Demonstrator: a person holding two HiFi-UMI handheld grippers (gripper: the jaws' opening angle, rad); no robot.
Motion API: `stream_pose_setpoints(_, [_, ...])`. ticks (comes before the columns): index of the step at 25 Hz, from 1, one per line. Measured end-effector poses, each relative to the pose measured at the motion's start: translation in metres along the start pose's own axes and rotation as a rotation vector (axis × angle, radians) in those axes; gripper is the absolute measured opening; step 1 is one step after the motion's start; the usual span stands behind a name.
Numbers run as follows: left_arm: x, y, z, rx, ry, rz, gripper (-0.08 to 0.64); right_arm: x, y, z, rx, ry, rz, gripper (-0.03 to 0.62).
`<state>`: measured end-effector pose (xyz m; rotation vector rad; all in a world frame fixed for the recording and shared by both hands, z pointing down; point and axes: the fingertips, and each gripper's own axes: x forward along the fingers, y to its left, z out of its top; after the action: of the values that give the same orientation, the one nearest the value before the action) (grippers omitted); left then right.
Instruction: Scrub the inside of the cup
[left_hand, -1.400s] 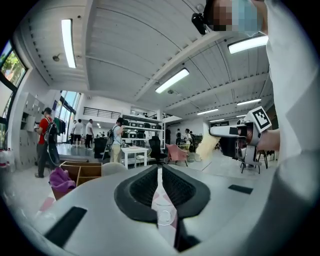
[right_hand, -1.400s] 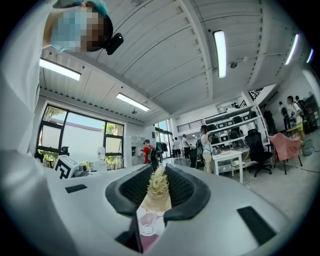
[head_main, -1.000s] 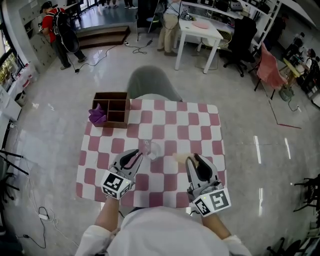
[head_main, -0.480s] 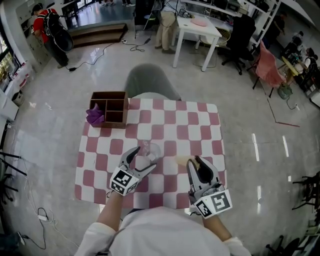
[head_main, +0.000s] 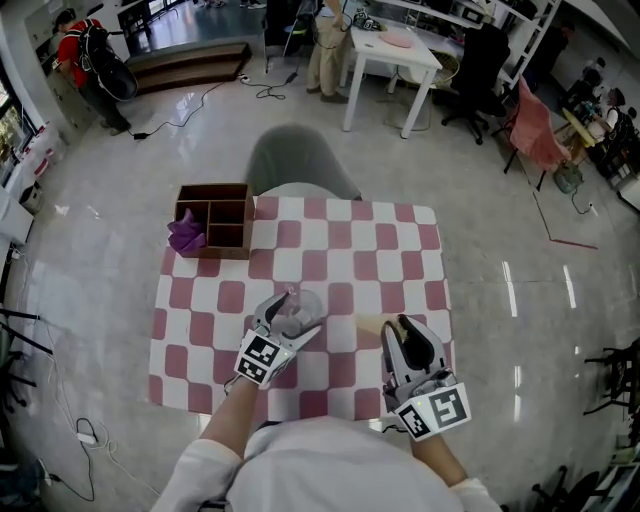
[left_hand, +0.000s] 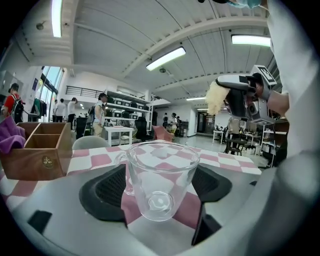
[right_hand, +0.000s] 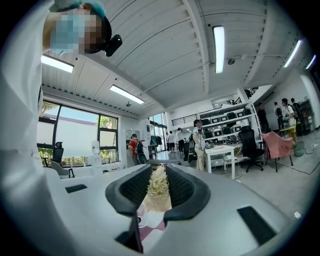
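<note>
A clear glass cup (head_main: 303, 302) with a handle stands upright on the pink-and-white checkered table (head_main: 370, 260). My left gripper (head_main: 292, 318) has just been opening and is open, one jaw on each side of the cup. In the left gripper view the cup (left_hand: 161, 185) sits between the black pads (left_hand: 107, 187) with a gap on both sides. My right gripper (head_main: 400, 330) hovers to the cup's right, shut on a pale fibrous scrubber (head_main: 368, 322). The right gripper view shows the scrubber (right_hand: 158, 187) pinched between the pads and sticking out forward.
A brown wooden divided box (head_main: 225, 218) holding a purple cloth (head_main: 186, 232) sits at the table's far left corner. A grey chair (head_main: 300, 165) stands behind the table. People, desks and chairs are farther off in the room.
The left gripper was shut to the left of the cup; it has moved forward and down, and its jaws now stand open around the cup. The right gripper barely moved.
</note>
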<state>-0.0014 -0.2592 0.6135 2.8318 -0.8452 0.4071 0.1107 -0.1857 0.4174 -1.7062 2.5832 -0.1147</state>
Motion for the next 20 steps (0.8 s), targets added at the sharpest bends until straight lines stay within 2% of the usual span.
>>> stream_pose_setpoints(6, [0.011, -0.005, -0.005, -0.001, 0.021, -0.020, 0.388, 0.000, -0.002, 0.001, -0.001, 0.002, 0.002, 0.095])
stream_pose_setpoints(11, [0.018, -0.004, -0.011, -0.011, 0.075, -0.028, 0.388, 0.001, 0.000, 0.002, -0.003, 0.000, 0.009, 0.095])
stream_pose_setpoints(20, [0.019, -0.001, -0.015, 0.011, 0.101, -0.021, 0.387, 0.005, 0.003, 0.004, -0.011, 0.000, 0.028, 0.095])
